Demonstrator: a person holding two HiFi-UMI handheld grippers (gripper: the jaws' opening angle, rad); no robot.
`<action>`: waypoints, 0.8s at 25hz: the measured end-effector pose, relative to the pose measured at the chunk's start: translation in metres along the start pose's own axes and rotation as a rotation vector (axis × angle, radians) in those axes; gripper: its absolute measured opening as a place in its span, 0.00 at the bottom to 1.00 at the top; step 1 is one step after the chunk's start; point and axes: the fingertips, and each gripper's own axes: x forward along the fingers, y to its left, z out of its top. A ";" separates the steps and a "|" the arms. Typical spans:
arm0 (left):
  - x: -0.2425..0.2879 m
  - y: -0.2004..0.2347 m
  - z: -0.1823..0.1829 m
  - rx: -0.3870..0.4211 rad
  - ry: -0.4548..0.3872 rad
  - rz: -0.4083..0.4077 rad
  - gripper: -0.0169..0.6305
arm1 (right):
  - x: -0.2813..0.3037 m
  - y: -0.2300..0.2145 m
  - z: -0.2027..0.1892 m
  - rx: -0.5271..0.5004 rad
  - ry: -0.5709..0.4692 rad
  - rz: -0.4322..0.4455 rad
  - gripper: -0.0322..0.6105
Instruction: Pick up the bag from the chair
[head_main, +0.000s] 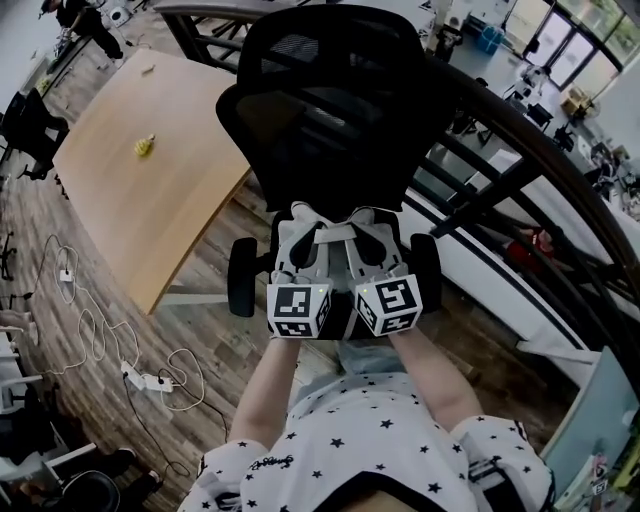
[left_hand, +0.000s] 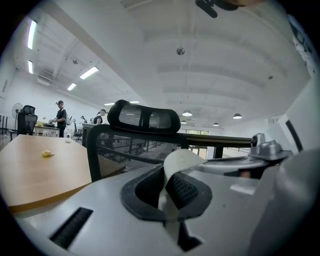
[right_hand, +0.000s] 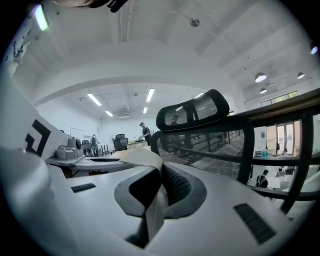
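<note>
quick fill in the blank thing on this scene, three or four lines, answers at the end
1. The left gripper has its jaws ___ on a pale strap.
2. The right gripper is shut on a second ___, pale like the first.
3. The mesh chair ahead of both grippers is ___ in colour.
4. A small ___ thing lies on the wooden table.

Missing words: shut; strap; black; yellow

Counted in view are two grippers (left gripper (left_hand: 167, 190), right gripper (right_hand: 156, 187)), two pale straps (left_hand: 182, 157) (right_hand: 140, 156), one black mesh office chair (head_main: 330, 90), one wooden table (head_main: 150, 190), one yellow object (head_main: 144, 147) and one power strip (head_main: 150, 381).
</note>
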 end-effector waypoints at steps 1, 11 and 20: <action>-0.012 -0.005 0.003 0.001 -0.010 -0.002 0.05 | -0.010 0.008 0.002 -0.002 -0.009 0.001 0.05; -0.125 -0.052 0.019 0.001 -0.096 -0.006 0.05 | -0.109 0.081 0.016 -0.051 -0.082 0.001 0.05; -0.238 -0.102 0.006 0.019 -0.177 -0.004 0.05 | -0.210 0.152 0.001 -0.088 -0.159 0.029 0.05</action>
